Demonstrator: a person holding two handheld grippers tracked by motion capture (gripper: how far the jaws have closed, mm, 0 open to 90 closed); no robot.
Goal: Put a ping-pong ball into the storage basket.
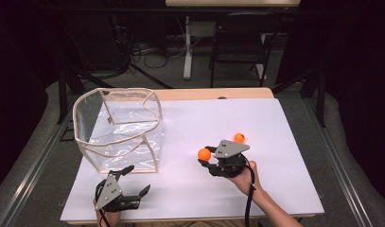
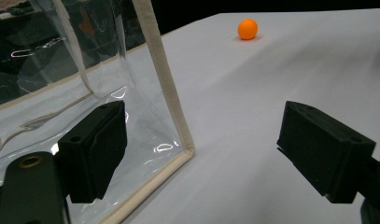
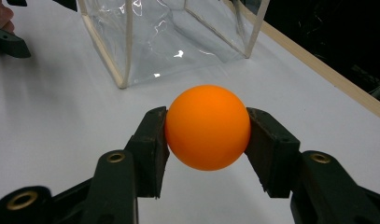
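Pinched between the right gripper's pads at frame centre, an orange ball is held; the carrying step is judged underway. Next, it must be lifted over the clear bag's rim, upper centre. Left gripper is spread wide.

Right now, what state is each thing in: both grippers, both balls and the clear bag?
Right gripper: shut on the held ball.
Held ball: clamped between the jaws.
Left gripper: open, holding nothing.
Loose ball: lying free on the table.
Clear bag: upright, top open.
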